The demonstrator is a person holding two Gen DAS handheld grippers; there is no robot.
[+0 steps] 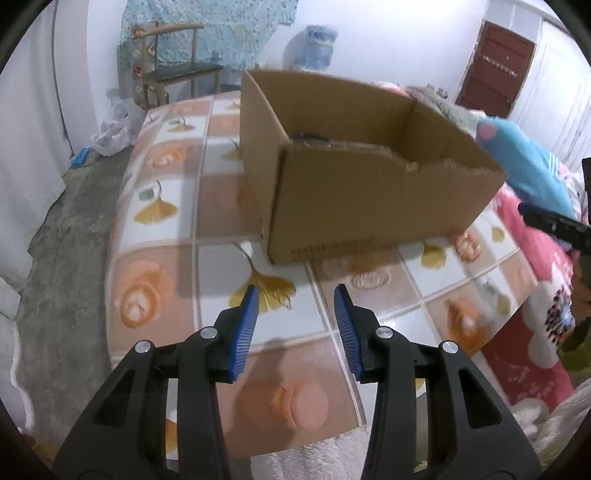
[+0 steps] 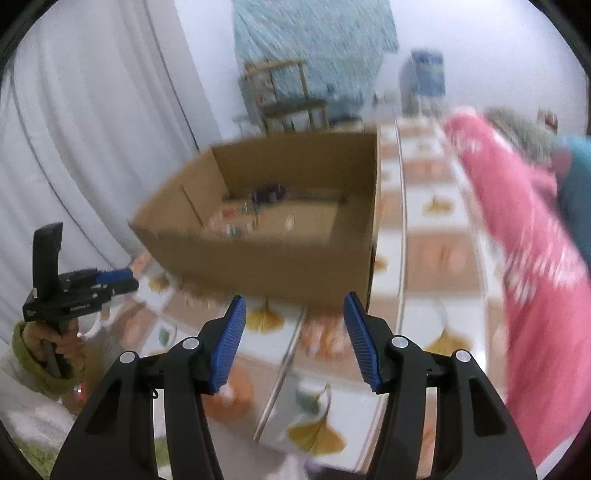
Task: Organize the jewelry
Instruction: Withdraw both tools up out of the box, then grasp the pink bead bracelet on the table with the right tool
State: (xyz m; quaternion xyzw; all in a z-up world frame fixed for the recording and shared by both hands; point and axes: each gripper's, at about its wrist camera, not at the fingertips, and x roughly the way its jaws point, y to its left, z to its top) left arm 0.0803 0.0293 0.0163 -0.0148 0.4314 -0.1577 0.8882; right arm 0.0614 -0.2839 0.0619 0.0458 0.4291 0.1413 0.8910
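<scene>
Left gripper [image 1: 295, 306]: jaws apart, blue pads [image 1: 245, 332] facing each other, nothing between them. It hangs above the surface [image 1: 155, 229], which wears a tiled cloth with yellow ginkgo leaves and orange rounds. One leaf [image 1: 271, 286] lies just beyond the left pad.

Right gripper [image 2: 295, 314]: jaws apart a little wider, empty too. Pads [image 2: 229, 343] over the same cloth, near the box's near wall.

Box [image 1: 369, 199]: open-topped cardboard, standing on the surface just beyond both grippers. In the left view its near rim is torn on the right side. A dark item [image 1: 308, 136] peeks over the rim at the far left corner. The right view looks down into the box [image 2: 266, 254]: small pieces [image 2: 236, 219] scattered on the floor of it, a dark purple piece [image 2: 269, 194] against the far wall. Blur is heavy; which kinds of jewelry these are I cannot tell.

Right view, far left: the left gripper [image 2: 122, 278] seen from the side, held by a hand [image 2: 55, 341] with a green cuff [image 2: 26, 354]. Left view, right edge: a black part of the other tool [image 1: 554, 223].

Right of the surface: pink bedding [image 2: 524, 258] and a blue cloth [image 1: 528, 166]. Far side: wooden chair [image 1: 173, 70], teal wall cloth [image 1: 218, 33], water jug [image 1: 314, 48], brown door [image 1: 495, 70]. White curtain [image 2: 85, 147] to the left, grey floor [image 1: 70, 229] below it.
</scene>
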